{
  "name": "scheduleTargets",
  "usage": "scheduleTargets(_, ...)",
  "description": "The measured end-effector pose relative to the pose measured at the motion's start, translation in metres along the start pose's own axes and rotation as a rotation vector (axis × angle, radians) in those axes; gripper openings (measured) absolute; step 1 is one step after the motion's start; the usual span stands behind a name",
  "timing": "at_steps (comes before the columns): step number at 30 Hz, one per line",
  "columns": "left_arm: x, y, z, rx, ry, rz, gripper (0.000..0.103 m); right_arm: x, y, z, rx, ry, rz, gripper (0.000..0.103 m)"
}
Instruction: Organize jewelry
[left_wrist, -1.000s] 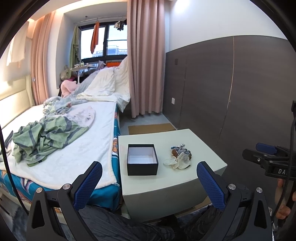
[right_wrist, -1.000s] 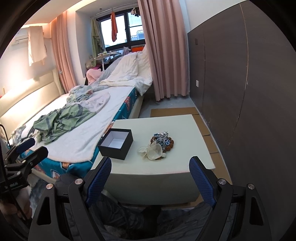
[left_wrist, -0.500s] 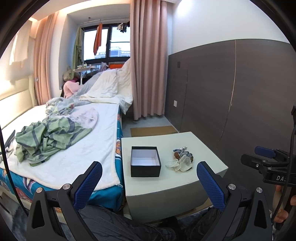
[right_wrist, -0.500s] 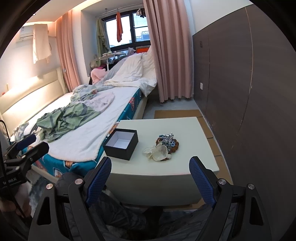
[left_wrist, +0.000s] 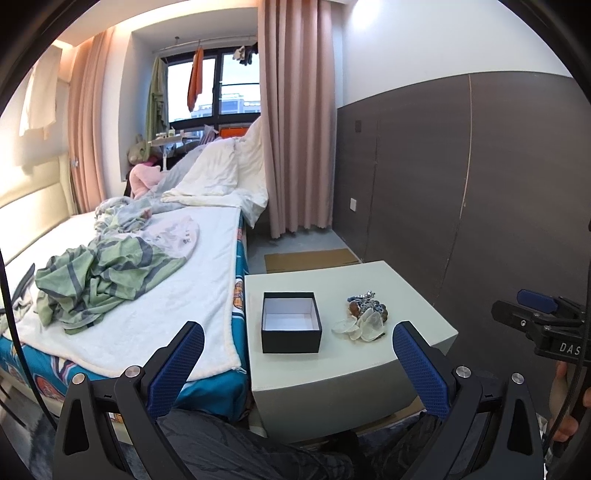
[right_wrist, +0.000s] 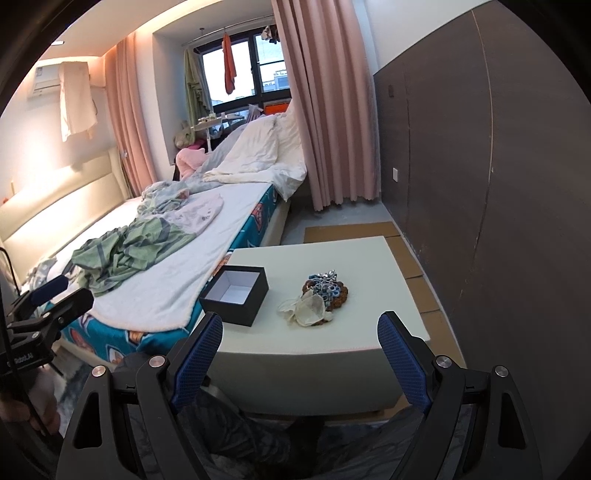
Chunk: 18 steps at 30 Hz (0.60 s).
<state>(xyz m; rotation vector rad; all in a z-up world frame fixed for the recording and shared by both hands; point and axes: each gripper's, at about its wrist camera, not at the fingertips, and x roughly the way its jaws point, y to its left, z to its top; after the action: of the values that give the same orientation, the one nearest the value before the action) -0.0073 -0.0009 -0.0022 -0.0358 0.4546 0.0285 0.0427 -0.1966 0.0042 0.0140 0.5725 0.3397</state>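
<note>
A low pale table (left_wrist: 332, 373) stands beside a bed (left_wrist: 207, 280), close to a dark panelled wall (left_wrist: 461, 177). On the table there is a black box (left_wrist: 291, 322) without lid, white inside, and nothing can be seen in it. To the right of the box, apart from it, lies a small heap of jewelry (left_wrist: 364, 314): brown beads and blue-silver pieces at the far side, and whitish shell-like pieces at the near side, all touching each other. In the right wrist view the same box (right_wrist: 235, 295) and the heap (right_wrist: 319, 298) lie on the table (right_wrist: 332, 336), with a gap between them.

The left gripper (left_wrist: 297, 360) is held before the near edge of the table, its two blue-padded fingers (left_wrist: 421, 369) wide apart, with nothing between them. The right gripper (right_wrist: 300, 352) is also held before the table, jaws spread wide and gripping nothing. Both point a little downward, toward the table top, and neither touches the box or the jewelry.

On the bed lie a green striped cloth (left_wrist: 99, 273) and white bedding (left_wrist: 218, 181). Pink curtains (left_wrist: 295, 118) hang beside the window (left_wrist: 214, 96).
</note>
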Motion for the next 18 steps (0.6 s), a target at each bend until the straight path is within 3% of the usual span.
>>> scheduleTargets(18,0.0094,-0.0034,-0.0002,0.01,0.019,-0.013,0.102,-0.0002,0.0011,0.0003,0.002,-0.005,0.002,0.086)
